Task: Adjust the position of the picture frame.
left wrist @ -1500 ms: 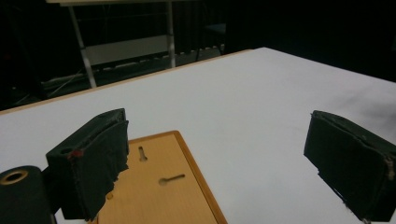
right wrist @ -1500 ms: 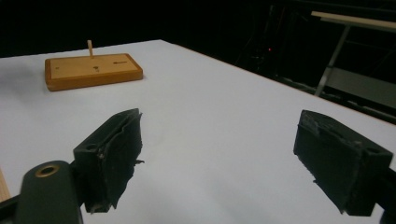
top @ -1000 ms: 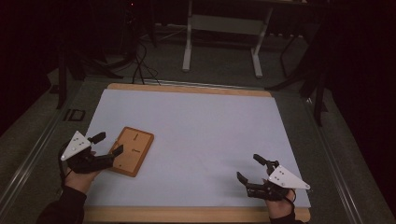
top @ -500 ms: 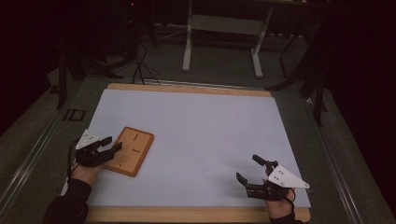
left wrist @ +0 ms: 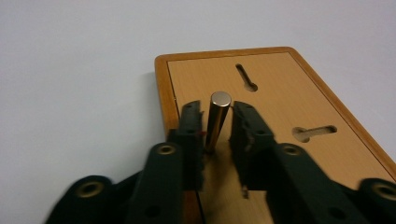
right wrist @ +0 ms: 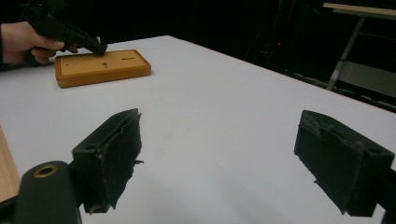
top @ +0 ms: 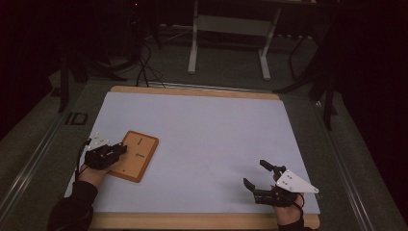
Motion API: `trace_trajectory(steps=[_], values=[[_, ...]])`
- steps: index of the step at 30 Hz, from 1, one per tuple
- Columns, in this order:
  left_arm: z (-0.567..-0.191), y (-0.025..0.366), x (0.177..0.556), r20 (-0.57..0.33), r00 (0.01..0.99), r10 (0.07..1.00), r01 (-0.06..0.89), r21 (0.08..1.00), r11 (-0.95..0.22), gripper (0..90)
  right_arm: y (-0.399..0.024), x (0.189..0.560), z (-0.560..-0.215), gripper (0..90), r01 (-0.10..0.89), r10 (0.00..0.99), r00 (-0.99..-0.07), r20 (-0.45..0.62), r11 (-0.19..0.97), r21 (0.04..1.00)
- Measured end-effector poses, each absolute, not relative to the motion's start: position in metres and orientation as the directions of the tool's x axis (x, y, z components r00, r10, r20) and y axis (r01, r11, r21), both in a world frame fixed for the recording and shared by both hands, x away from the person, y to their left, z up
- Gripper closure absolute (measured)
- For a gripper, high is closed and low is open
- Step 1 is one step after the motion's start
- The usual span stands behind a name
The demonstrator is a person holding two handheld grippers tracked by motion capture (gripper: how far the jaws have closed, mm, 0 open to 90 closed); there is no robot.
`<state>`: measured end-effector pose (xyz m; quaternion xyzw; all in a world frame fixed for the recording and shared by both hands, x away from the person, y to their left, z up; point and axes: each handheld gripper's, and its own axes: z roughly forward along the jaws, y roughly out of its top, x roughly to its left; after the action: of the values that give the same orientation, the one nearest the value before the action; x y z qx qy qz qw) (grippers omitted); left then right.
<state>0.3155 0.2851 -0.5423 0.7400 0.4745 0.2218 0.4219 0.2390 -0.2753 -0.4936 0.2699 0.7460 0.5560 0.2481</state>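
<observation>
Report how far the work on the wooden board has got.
Done: the left hand-held gripper has come down over the wooden board, its jaws just closing around the upright metal pin. In hand: gripping that pin; a gap shows at one jaw. Left: lifting it out. The right hand-held gripper rests open on the table.

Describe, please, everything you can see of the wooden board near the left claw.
The wooden board is a flat rectangular slab of light, tan wood with rounded corners and a darker raised rim. Two keyhole-shaped slots are cut in its face. It lies flat on the white table top, near its left edge. A shiny metal pin stands on it, with the left claw over the board's near end, jaws just closing around the pin.
</observation>
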Motion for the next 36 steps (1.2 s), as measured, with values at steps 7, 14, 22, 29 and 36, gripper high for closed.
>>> trace_trajectory(steps=[7, 14, 22, 29, 36], values=[[-0.544, 0.283, 0.315, -0.058, 0.425, 0.903, 0.509, 0.841, -0.185, 80.8, -0.275, 0.24, -0.494, 14.4, 0.136, 0.677, -0.733, -0.061, 0.234, 0.963], [-0.542, 0.276, 0.315, -0.012, 0.384, 0.923, 0.513, 0.834, -0.203, 84.3, -0.275, 0.24, -0.495, 14.4, 0.139, 0.675, -0.735, -0.059, 0.235, 0.962], [-0.543, 0.279, 0.315, -0.051, 0.389, 0.92, 0.513, 0.841, -0.171, 84.7, -0.276, 0.241, -0.494, 14.5, 0.144, 0.678, -0.733, -0.049, 0.225, 0.964], [-0.539, 0.281, 0.312, -0.064, 0.419, 0.906, 0.502, 0.847, -0.172, 84.8, -0.277, 0.241, -0.495, 14.5, 0.151, 0.679, -0.733, -0.042, 0.222, 0.963], [-0.527, 0.276, 0.31, -0.047, 0.437, 0.898, 0.474, 0.861, -0.185, 84.8, -0.277, 0.241, -0.495, 14.5, 0.153, 0.68, -0.732, -0.039, 0.22, 0.964]])
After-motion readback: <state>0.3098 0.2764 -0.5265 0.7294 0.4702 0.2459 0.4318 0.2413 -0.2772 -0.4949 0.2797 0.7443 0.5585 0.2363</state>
